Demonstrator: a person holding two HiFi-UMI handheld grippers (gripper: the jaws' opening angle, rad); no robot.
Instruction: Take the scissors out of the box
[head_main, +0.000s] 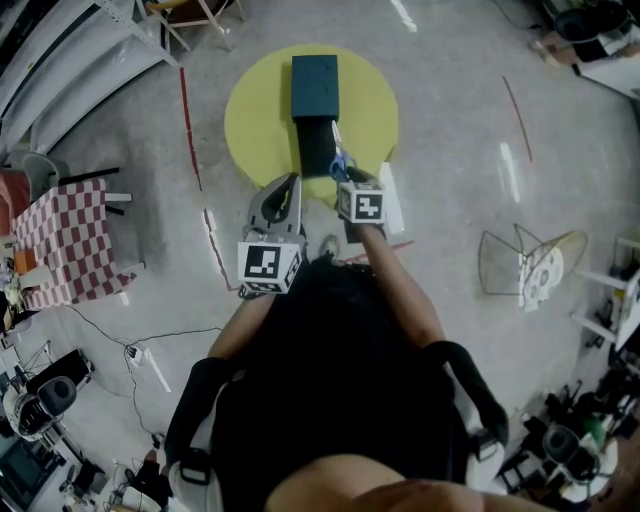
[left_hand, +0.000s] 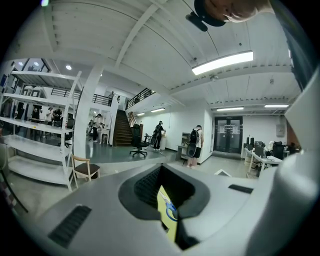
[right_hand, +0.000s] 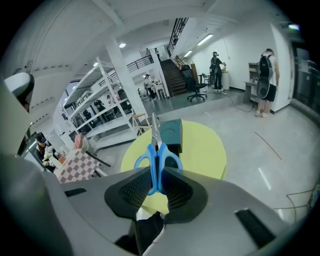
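Your right gripper (right_hand: 156, 186) clamps blue-handled steel scissors (right_hand: 155, 164) above round yellow table (right_hand: 202, 150). Your left gripper (left_hand: 167, 217) at table's near edge: jaws narrow, empty.

We see a round yellow worktop (head_main: 255, 120) that stands on a grey floor (head_main: 450, 210). On the worktop lies a dark teal box (head_main: 315, 85), at the far side, with its long edge pointing away from us. A black oblong piece (head_main: 314, 148) lies just in front of the box and touches its near end. The rest of the yellow surface is bare. A thin red line (head_main: 188, 125) runs over the floor beside the worktop.
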